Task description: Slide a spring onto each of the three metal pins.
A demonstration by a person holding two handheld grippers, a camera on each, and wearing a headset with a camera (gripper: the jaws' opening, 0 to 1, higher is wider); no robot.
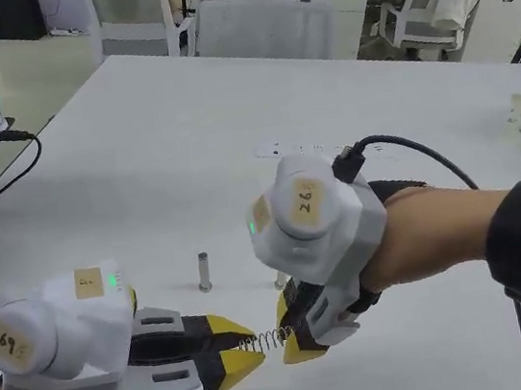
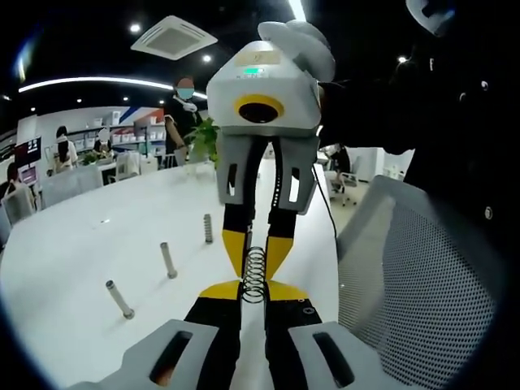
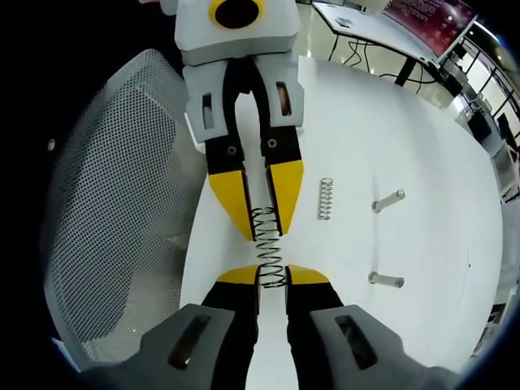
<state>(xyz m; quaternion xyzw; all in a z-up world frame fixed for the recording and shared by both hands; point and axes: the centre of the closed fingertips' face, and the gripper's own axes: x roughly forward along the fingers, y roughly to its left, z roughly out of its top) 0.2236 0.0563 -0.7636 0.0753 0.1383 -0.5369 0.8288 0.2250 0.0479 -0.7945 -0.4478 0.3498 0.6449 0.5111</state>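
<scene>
Spring [image 1: 264, 340]: we see it gripped at both ends.
Left gripper [image 1: 248, 350]: closed on one end.
Right gripper [image 1: 290, 339]: closed on the other.
Pins [image 2: 168, 260]: we count three upright.

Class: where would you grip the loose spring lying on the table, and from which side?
Near one end of the loose spring, from above: it lies flat on the table, and the other end stays free for a pin.

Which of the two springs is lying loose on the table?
The loose spring lying flat beside the pins; the other spring is held at its ends by the left gripper and right gripper.
</scene>
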